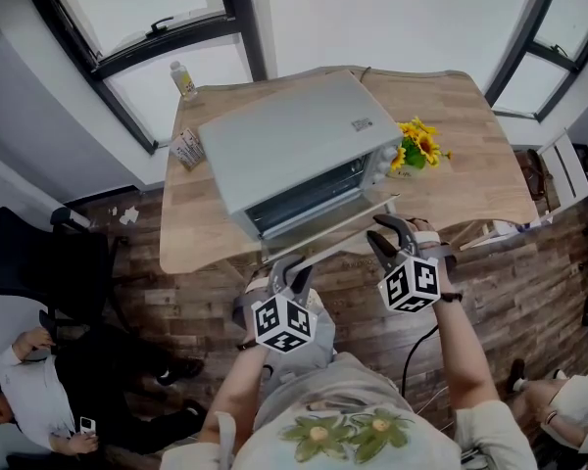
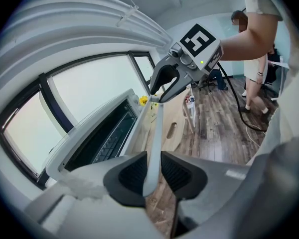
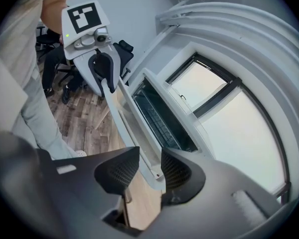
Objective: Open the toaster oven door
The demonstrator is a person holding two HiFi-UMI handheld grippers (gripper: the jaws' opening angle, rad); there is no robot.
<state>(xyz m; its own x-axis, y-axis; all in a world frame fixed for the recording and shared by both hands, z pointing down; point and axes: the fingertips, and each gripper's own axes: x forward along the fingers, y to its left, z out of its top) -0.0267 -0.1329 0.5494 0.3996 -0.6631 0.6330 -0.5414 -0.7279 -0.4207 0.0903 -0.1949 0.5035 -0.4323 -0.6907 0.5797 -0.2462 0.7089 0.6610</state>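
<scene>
Wooden table [image 1: 470, 135] stands under big windows, and on it sits the toaster oven [image 1: 284, 135], with yellow flowers [image 1: 418, 145] just beside its right end and a small bottle [image 1: 183, 79] at the far left corner. The oven door [image 3: 134, 128] is swung down toward the person, so the dark inside and the wire rack are visible. The left gripper [image 1: 289, 270] has its jaws closed narrowly on the left end of the door handle [image 2: 155, 133], with both pads against the bar. The right gripper [image 1: 390, 231] is at the right end of the same handle; its jaws stand wider, with the bar between them, and a gap is visible at one pad.
</scene>
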